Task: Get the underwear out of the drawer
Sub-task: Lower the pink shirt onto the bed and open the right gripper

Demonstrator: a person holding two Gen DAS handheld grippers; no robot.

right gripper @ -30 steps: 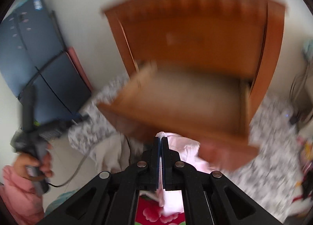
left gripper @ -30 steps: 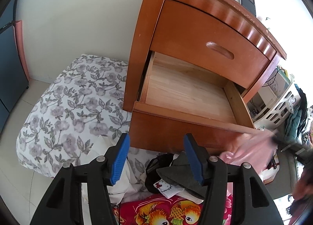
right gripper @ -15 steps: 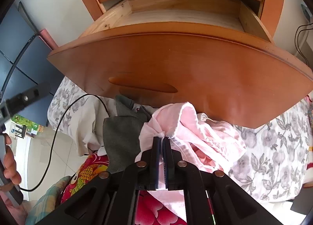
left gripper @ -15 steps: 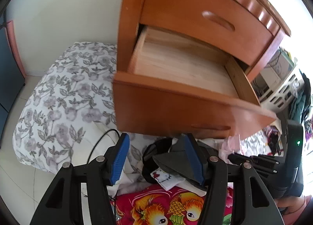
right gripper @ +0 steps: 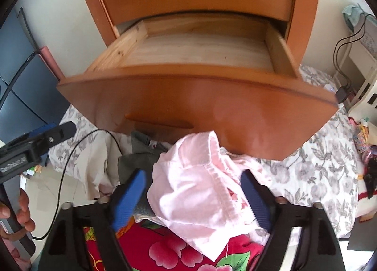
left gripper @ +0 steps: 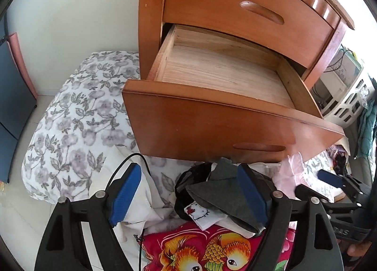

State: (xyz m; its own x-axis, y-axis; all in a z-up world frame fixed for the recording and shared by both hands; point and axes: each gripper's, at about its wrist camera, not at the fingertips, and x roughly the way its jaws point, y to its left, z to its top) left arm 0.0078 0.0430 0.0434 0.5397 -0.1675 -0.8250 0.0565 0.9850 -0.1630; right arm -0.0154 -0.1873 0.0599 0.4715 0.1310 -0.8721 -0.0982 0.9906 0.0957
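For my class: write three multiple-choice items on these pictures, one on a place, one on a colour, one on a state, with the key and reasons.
1. Where does the pink underwear lie?
A. in the drawer
B. on the pile in front of the drawer
C. on top of the cabinet

2. What colour are the gripper pads?
A. blue
B. red
C. yellow

3. How is the lower drawer?
A. shut
B. pulled out and full
C. pulled out and bare inside

Key: B, it sits below the drawer front; A, the pads are blue; C, only bare wood shows.
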